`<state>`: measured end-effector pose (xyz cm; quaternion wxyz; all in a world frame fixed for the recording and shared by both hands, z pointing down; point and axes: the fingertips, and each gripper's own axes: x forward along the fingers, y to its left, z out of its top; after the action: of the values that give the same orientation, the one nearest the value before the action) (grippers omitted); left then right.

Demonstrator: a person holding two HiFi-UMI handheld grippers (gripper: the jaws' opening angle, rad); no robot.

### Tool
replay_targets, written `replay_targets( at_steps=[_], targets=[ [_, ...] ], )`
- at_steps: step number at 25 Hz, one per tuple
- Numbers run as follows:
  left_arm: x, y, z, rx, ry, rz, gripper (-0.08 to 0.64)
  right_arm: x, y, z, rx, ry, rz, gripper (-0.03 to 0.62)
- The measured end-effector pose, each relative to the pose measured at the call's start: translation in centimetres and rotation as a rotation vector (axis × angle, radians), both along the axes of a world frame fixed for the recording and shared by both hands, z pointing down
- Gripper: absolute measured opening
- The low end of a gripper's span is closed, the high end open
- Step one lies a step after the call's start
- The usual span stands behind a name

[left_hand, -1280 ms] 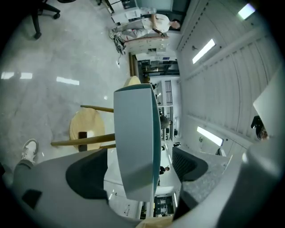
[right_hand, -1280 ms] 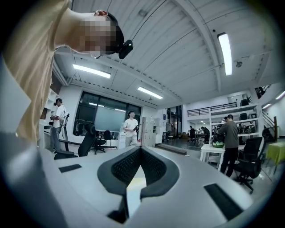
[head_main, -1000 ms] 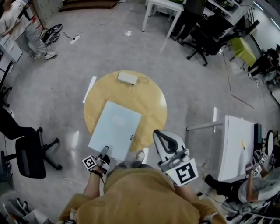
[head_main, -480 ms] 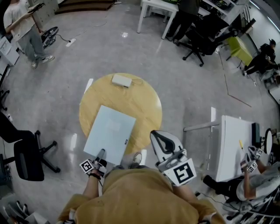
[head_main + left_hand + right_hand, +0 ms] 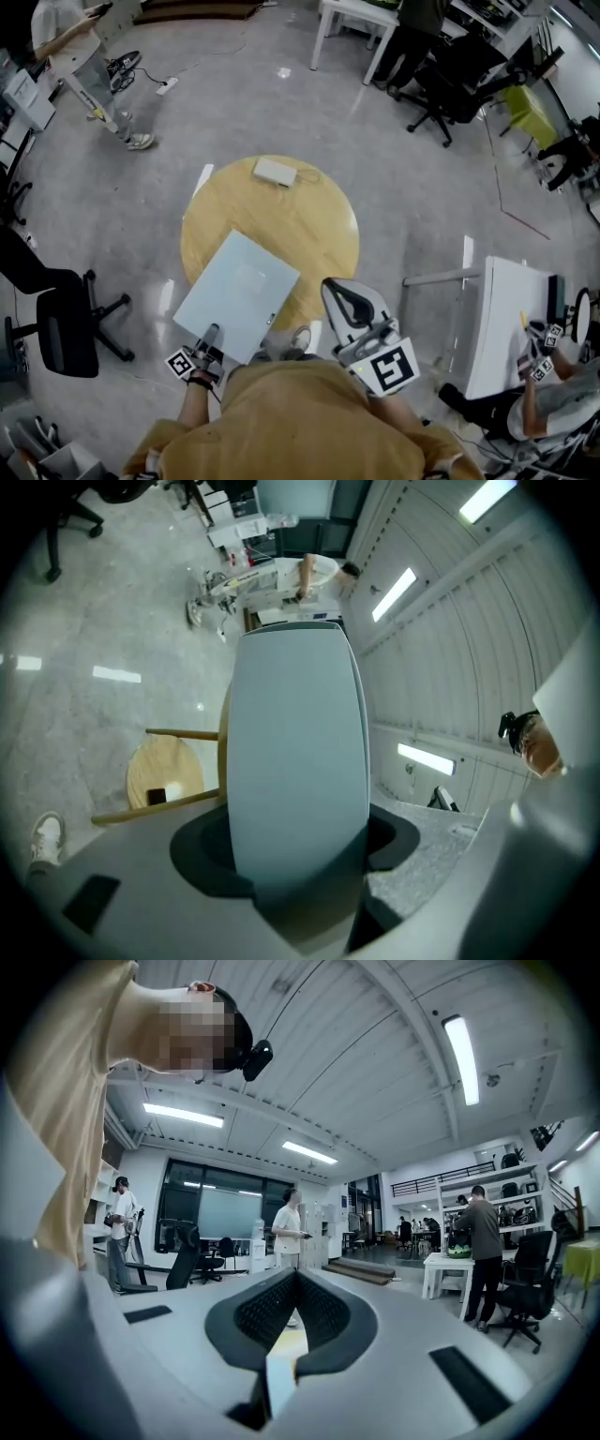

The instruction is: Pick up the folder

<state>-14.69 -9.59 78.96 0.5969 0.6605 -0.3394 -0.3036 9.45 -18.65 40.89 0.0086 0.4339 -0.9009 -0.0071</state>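
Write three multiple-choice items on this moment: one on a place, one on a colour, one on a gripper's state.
1. Where does the small white rectangular box lie? A. on the round wooden table's far part; B. on the floor; C. on a chair.
2. What colour is the flat rectangular folder? A. red; B. pale blue; C. black.
3. How is the left gripper? A. open and empty; B. shut on the box; C. shut on the folder.
Key: A, it sits by the table's far rim; B, both views show pale blue; C, its jaws, just closing, clamp the folder's near edge.
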Motion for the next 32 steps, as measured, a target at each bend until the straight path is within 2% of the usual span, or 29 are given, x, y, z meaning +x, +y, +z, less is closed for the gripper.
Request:
replay_targets(
  at_steps=[4, 8, 13, 19, 27, 32],
  targets=[
    [0.2, -1.3, -1.8, 0.039, -0.030, 0.025, 0.273, -0.8, -0.5, -0.3, 0.011, -0.013, -0.025, -0.003],
    [0.1, -3.8, -5.5, 0.136, -0.030, -0.038, 0.273, -0.7, -0.4, -0.5, 0.029, -0.010, -0.028, -0.003],
    [0.4, -7.7, -12.0, 0.268, -0.171, -0.063, 0.273, -0.1, -0.1, -1.6, 0.046, -0.013, -0.016, -0.003],
    [1.2, -10.2, -21.2, 0.466, -0.301, -0.087, 0.272, 0.8, 0.7, -3.2, 0.079, -0.025, -0.002, -0.003],
    [1.4, -10.9, -33.2, 0.640, -0.463, -0.220, 0.272, 2.0, 1.3, -4.5, 0.106, -0.045, 0.016, -0.003],
    [-0.9, -10.0, -39.7, 0.728, -0.501, -0.344, 0.272, 1.9, 1.8, -5.7, 0.123, -0.058, 0.023, -0.003]
  ],
)
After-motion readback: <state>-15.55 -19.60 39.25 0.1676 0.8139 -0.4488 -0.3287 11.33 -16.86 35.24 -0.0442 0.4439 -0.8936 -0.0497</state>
